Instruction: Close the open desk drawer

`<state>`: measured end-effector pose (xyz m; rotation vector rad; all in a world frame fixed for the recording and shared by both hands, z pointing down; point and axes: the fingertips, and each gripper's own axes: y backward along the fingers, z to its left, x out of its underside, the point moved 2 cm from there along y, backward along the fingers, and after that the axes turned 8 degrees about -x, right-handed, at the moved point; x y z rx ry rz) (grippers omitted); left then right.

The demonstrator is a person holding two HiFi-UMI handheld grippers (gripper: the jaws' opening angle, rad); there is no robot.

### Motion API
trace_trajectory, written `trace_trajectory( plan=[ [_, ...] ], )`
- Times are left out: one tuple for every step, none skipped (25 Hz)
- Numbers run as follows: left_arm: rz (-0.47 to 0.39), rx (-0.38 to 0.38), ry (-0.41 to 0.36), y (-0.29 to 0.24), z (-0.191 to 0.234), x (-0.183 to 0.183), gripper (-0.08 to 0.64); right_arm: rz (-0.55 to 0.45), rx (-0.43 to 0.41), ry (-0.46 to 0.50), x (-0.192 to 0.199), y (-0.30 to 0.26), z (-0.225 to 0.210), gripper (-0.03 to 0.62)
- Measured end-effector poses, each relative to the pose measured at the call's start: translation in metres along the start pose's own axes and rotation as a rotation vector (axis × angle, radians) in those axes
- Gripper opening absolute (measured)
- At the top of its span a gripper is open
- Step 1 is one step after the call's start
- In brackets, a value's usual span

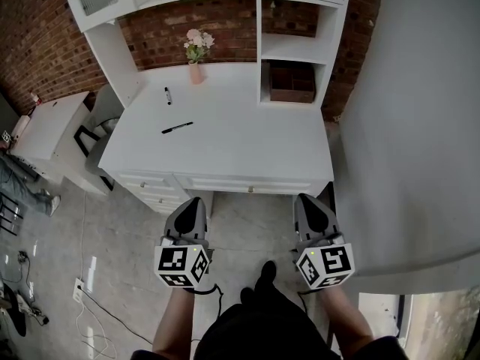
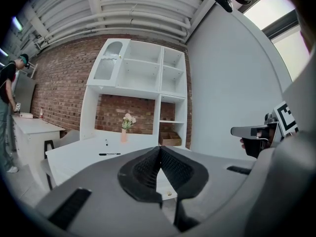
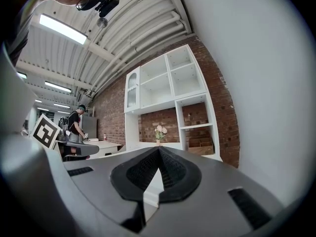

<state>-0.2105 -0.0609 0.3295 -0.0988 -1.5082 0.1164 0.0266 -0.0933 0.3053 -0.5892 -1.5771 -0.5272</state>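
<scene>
White bench point(image 1: 240, 152) with a shelf unit point(image 1: 296, 47) on top, set against a red brick wall point(image 1: 45, 36). From the left on the bench top: short black marker point(image 1: 167, 95), long black pen point(image 1: 177, 127), pink vase of flowers point(image 1: 196, 62), then a brown box point(image 1: 292, 82) in the unit's lowest right opening. Under the front edge, a stack of small drawers point(image 1: 150, 190) at left and the wide desk drawer point(image 1: 225, 183) with a small knob point(image 1: 250, 190) at centre; cannot tell from above how far out it stands. In front of the bench, over the grey floor point(image 1: 247, 223): left gripper point(image 1: 193, 203), fingers point(image 2: 143, 169) clenched tip to tip with nothing between; right gripper point(image 1: 309, 201) beside it, fingers point(image 3: 173, 174) likewise pressed together and empty. Both pointing toward the bench front, touching nothing.
</scene>
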Motion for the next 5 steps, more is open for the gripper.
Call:
trace_trajectory(
  plan=[
    [-0.002,0.000,-0.004,0.0000,0.0001,-0.0008,0.009,-0.001,0.002,-0.003,0.0001,0.0001,-0.0003,0.005],
    [-0.003,0.001,-0.006,0.0000,0.0003,-0.0015,0.009,-0.001,0.004,-0.006,0.0002,0.0001,-0.0004,0.005],
    [-0.004,0.002,-0.008,0.0002,0.0006,-0.0022,0.009,-0.003,0.006,-0.008,0.0000,0.0002,-0.0003,0.005],
    [-0.005,0.003,-0.010,0.0004,0.0008,-0.0029,0.009,-0.004,0.008,-0.011,-0.0004,0.0003,0.0000,0.005],
    [-0.006,0.005,-0.011,0.0007,0.0010,-0.0036,0.009,-0.005,0.010,-0.012,-0.0008,0.0005,0.0003,0.005]
  ],
)
